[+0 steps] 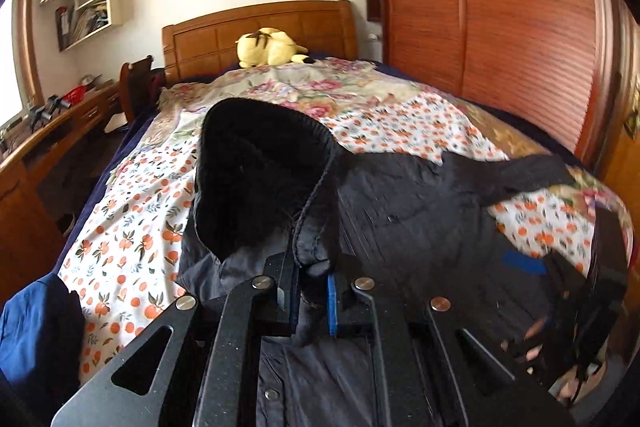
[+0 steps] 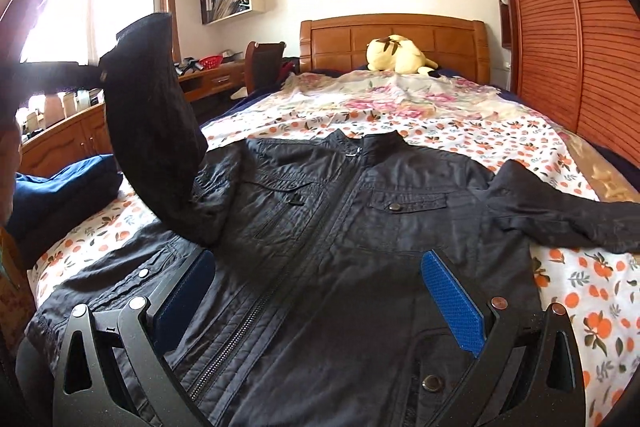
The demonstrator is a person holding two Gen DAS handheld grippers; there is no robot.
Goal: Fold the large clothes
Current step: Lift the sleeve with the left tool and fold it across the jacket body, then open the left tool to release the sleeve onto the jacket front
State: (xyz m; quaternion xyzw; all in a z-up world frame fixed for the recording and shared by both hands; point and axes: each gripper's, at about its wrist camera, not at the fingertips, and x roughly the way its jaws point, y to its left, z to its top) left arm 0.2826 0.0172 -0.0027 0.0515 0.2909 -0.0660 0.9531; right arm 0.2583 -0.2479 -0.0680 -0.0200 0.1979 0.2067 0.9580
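A black zip-front jacket (image 2: 360,227) lies face up on the bed, collar toward the headboard, its right sleeve (image 2: 560,211) spread out flat. My left gripper (image 1: 310,267) is shut on the cuff of the left sleeve (image 1: 264,167) and holds it lifted above the jacket body; the raised sleeve also shows in the right wrist view (image 2: 152,123). My right gripper (image 2: 320,275) is open and empty, its blue pads (image 2: 452,299) hovering just over the jacket's lower front on either side of the zipper.
The bed has a floral and orange-print sheet (image 2: 440,123), a wooden headboard (image 2: 396,35) and a yellow plush toy (image 2: 396,55). A blue folded cloth (image 2: 60,191) lies at the left edge. A wooden desk (image 2: 80,131) stands left, a louvred wardrobe (image 2: 580,47) right.
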